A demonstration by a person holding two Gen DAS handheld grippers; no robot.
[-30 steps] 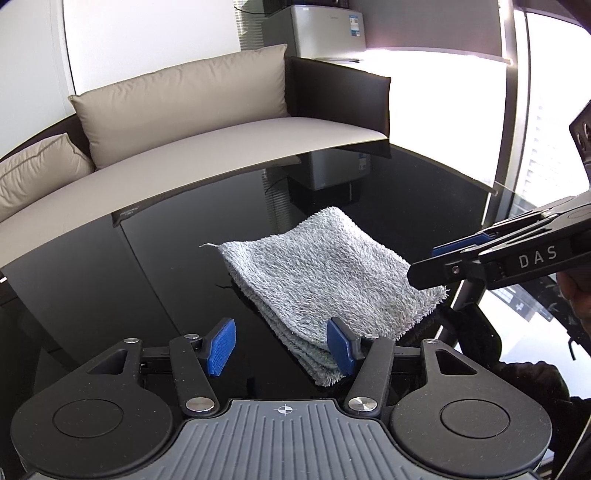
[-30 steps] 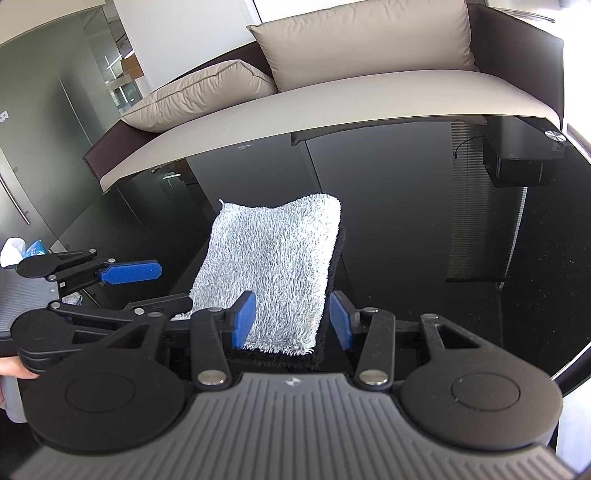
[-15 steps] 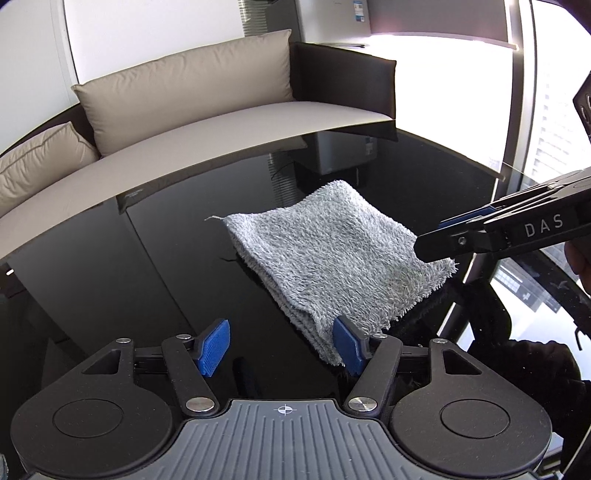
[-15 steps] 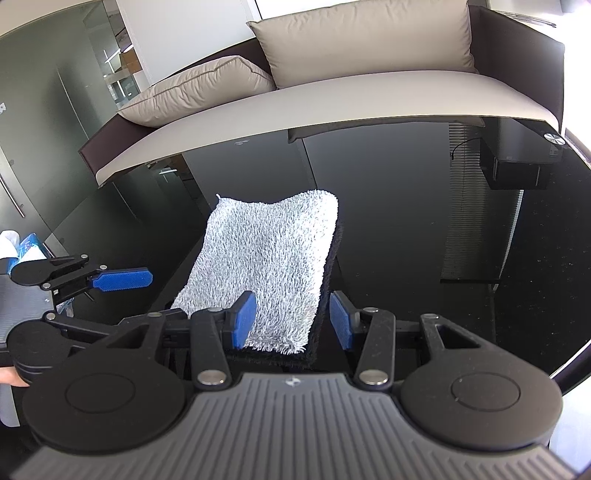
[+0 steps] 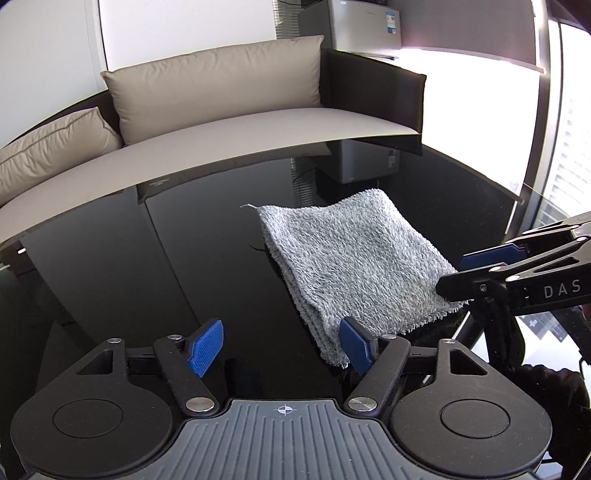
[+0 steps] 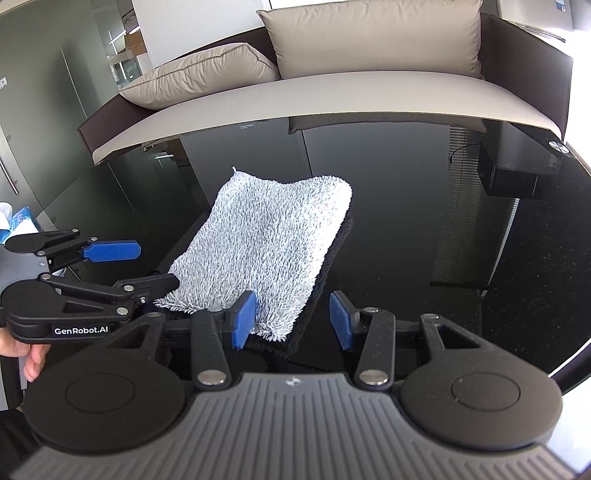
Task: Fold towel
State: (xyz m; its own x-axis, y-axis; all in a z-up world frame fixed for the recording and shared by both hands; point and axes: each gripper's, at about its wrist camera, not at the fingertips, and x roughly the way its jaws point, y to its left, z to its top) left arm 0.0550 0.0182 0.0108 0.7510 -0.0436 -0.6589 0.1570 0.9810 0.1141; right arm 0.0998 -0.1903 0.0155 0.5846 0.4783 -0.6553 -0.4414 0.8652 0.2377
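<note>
This looks like an office lounge or meeting area. A glossy black table (image 5: 221,258) stands before a long beige bench sofa (image 5: 258,125) with taupe cushions (image 6: 373,37). A small grey fridge (image 5: 362,26) sits far right, beside tall bright windows (image 5: 569,110); glass partition walls (image 6: 44,129) rise at left.

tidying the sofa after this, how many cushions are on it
2. A large cushion stands against the backrest, and a smaller cushion lies beside it toward the sofa's left end. That end runs out of view, so more may be hidden.
</note>
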